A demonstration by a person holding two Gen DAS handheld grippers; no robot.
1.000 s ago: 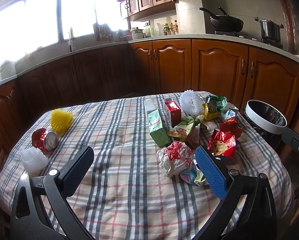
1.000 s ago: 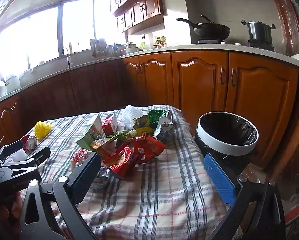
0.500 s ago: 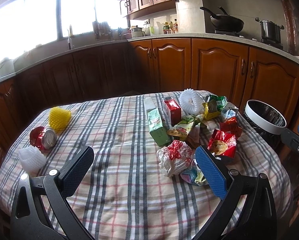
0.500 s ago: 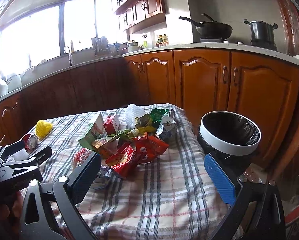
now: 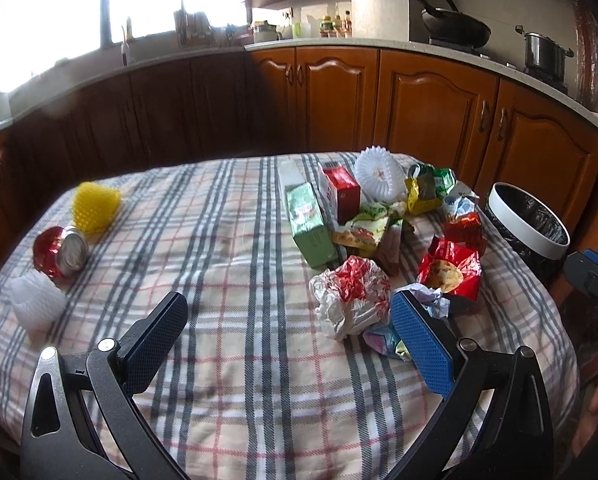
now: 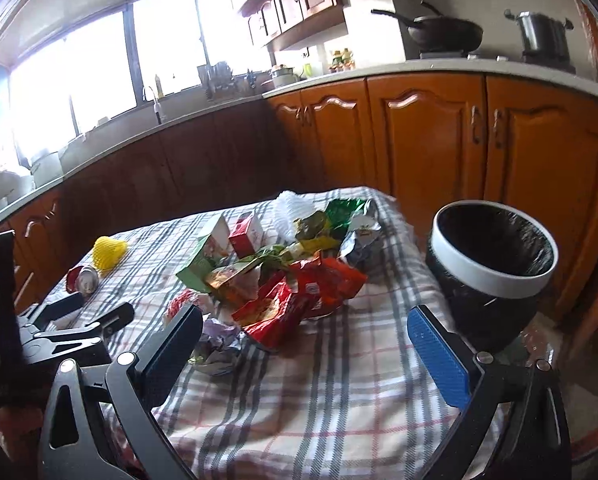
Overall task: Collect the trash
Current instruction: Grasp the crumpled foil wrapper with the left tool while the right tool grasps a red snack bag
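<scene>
A pile of trash lies on the checked tablecloth (image 5: 235,248): a green carton (image 5: 309,220), a red box (image 5: 341,194), a crumpled red-and-white wrapper (image 5: 353,296), red snack bags (image 5: 451,274) (image 6: 275,312) and a white foam net (image 5: 379,174). At the left lie a crushed red can (image 5: 61,252), a yellow foam net (image 5: 95,206) and a white foam net (image 5: 37,308). The bin (image 6: 493,264), black-lined with a white rim, stands off the table's right edge. My left gripper (image 5: 289,338) is open and empty above the near table. My right gripper (image 6: 305,344) is open and empty near the front right corner.
Wooden kitchen cabinets (image 5: 431,104) run behind the table under a countertop with a wok (image 5: 455,26) and a pot (image 5: 543,54). The left gripper shows in the right wrist view (image 6: 59,332) at the table's left. A bright window (image 6: 99,76) is at the back left.
Both grippers have drifted slightly; the views shift a little. Both stay open and empty. Nothing on the table has moved.
</scene>
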